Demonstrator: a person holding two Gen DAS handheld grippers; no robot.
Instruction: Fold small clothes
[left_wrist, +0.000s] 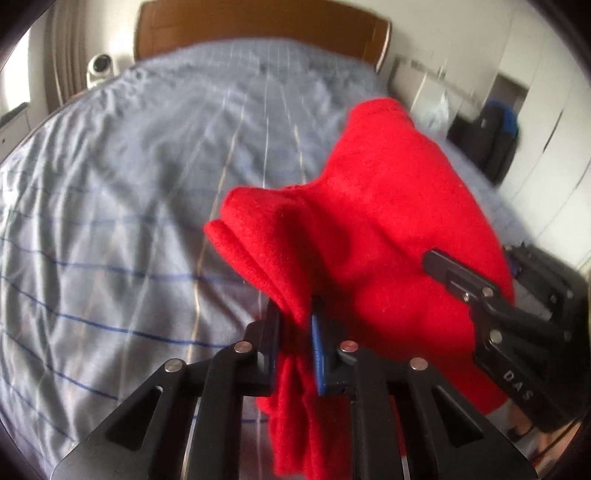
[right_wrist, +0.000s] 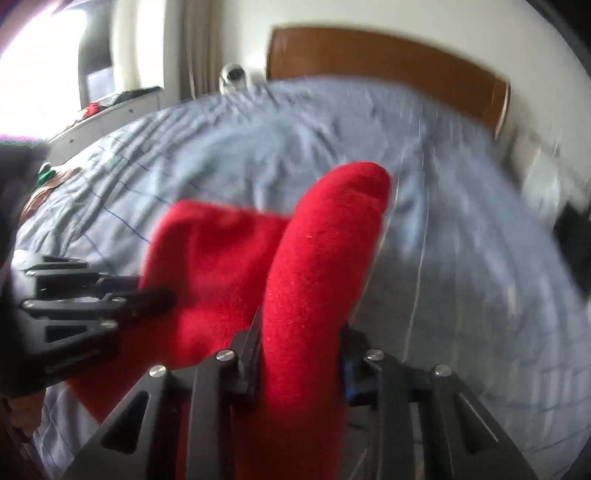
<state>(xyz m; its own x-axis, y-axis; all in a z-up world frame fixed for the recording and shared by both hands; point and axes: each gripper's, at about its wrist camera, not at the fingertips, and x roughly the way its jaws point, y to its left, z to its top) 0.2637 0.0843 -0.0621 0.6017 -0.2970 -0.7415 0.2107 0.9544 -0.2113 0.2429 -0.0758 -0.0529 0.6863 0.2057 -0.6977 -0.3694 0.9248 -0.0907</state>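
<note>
The left gripper (left_wrist: 295, 332) is clenched on a bunched edge of the red garment (left_wrist: 388, 240), which hangs lifted above the bed (left_wrist: 129, 184), its bulk rising toward one o'clock. To the right, at about three o'clock, the right gripper (right_wrist: 299, 343) pinches a thick roll of the same cloth. A white camera (left_wrist: 99, 66) sits at eleven o'clock, beside the wooden headboard (left_wrist: 258, 29)
</note>
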